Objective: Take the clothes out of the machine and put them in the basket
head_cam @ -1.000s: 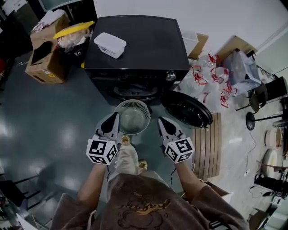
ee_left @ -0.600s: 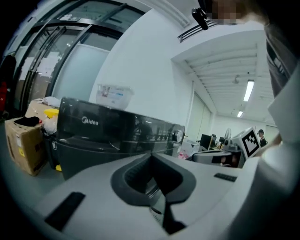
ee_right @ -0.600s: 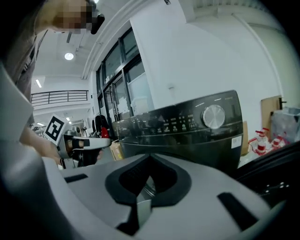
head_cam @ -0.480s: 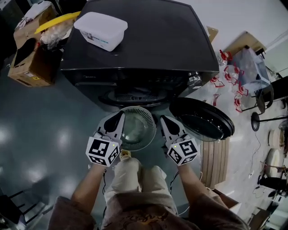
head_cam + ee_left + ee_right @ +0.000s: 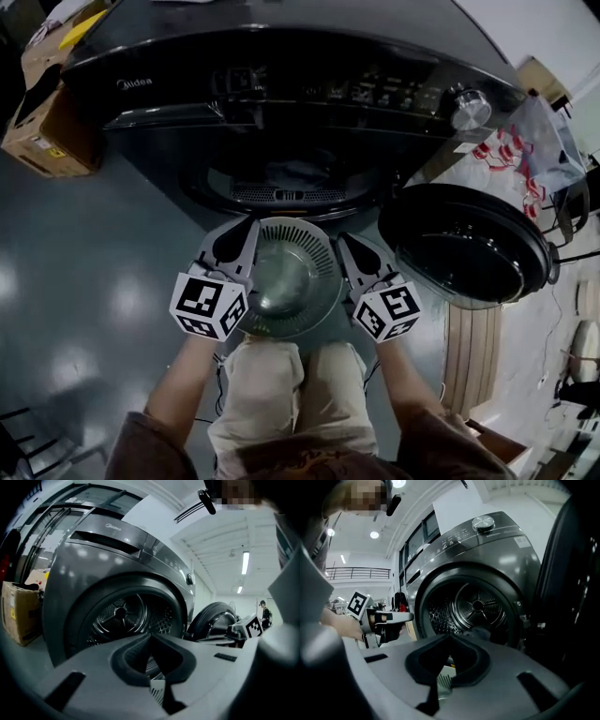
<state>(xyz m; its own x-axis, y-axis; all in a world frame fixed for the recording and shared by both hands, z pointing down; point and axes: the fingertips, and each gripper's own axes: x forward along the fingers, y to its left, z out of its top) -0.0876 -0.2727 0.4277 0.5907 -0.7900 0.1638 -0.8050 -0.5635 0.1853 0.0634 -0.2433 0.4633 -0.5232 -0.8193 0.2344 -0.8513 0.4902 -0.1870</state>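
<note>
A dark front-loading machine (image 5: 281, 84) stands ahead with its round door (image 5: 469, 248) swung open to the right. Grey clothes (image 5: 300, 173) lie low in the drum mouth, and show as a dark bundle (image 5: 480, 632) in the right gripper view. A pale slatted round basket (image 5: 295, 227) sits on the floor right below the opening. My left gripper (image 5: 246, 230) is at the basket's left rim and my right gripper (image 5: 345, 244) at its right rim. Both are shut and hold nothing. Each points about level at the drum (image 5: 122, 616).
A cardboard box (image 5: 37, 112) stands left of the machine. Plastic bags with red print (image 5: 525, 150) lie at the right, behind the door. A wooden slatted board (image 5: 464, 356) lies on the floor at the right. The person's knees are just behind the basket.
Both grippers and the head have sunk towards the floor. The machine front now fills the top of the view, and the grippers flank the basket lower down.
</note>
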